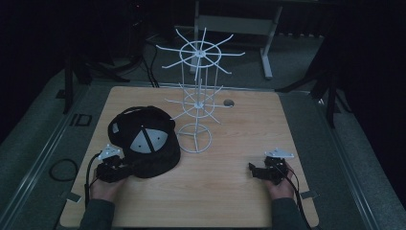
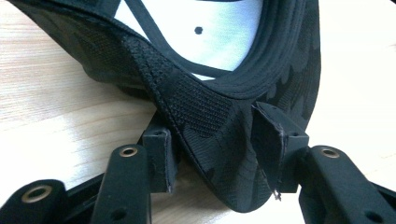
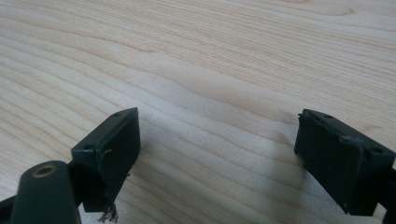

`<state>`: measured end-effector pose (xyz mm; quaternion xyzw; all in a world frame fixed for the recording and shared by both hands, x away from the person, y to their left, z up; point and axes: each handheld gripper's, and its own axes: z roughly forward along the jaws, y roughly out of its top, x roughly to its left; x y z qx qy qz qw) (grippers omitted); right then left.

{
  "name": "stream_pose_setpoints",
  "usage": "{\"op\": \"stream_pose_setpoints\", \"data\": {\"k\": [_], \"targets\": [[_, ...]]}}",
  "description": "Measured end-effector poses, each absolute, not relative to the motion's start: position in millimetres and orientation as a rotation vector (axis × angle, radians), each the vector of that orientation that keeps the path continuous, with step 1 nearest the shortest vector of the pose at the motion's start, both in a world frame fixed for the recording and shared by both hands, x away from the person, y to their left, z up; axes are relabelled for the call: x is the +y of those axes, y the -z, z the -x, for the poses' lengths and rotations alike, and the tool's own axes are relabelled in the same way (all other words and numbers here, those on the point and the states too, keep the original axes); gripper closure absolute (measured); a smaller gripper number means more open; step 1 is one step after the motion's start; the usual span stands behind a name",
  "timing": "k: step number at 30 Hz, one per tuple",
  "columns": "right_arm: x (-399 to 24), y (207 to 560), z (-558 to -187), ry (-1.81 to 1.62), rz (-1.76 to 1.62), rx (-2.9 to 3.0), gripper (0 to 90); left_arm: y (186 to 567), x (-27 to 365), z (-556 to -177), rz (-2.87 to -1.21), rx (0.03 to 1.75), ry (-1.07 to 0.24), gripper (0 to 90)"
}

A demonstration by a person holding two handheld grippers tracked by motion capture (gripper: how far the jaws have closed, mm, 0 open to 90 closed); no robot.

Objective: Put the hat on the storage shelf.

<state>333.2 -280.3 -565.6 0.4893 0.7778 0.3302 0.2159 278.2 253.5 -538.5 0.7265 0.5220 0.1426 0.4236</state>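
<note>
My left gripper (image 2: 219, 163) has the cap's (image 1: 143, 141) brim edge between its jaws, but the pads look a little slack around the fabric, so I read it as not clamped yet. The cap lies crown-down on the table (image 1: 230, 191), just beside the rack (image 1: 198, 103), presumably for hanging. My right gripper (image 3: 219, 158) rests spread and empty, well apart.

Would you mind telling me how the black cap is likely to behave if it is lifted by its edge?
The cap will probably sag: its fabric edge already bends between the left gripper jaws. It looks light for its size. The woven texture should grip the pads rather than slip.
</note>
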Motion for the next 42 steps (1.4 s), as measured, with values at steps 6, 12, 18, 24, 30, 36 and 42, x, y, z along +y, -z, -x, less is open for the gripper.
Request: {"op": "stream_pose_setpoints", "data": {"k": [6, 12, 18, 24, 30, 36, 42], "targets": [[-280, 566, -333, -0.915, -1.356, 2.156, 14.1, 539, 250, -276, -1.830, 1.302, -0.348, 50.3], [-280, 566, -333, -0.915, -1.356, 2.156, 14.2, 543, 246, -270, -1.842, 1.302, -0.328, 49.8], [-280, 566, -333, -0.915, -1.357, 2.156, 14.1, 549, 239, -264, -1.890, 1.292, -0.308, 49.3], [-280, 566, -333, -0.915, -1.356, 2.155, 14.2, 552, 227, -263, -1.931, 1.273, -0.295, 50.3], [-280, 566, -333, -0.915, -1.356, 2.156, 14.2, 555, 220, -264, -1.954, 1.274, -0.280, 50.8], [-280, 566, -333, -0.915, -1.356, 2.156, 14.2, 558, 217, -266, -1.955, 1.280, -0.269, 56.4], [-280, 566, -333, -0.914, -1.356, 2.156, 14.1, 554, 221, -264, -1.912, 1.256, -0.259, 65.5]]}}
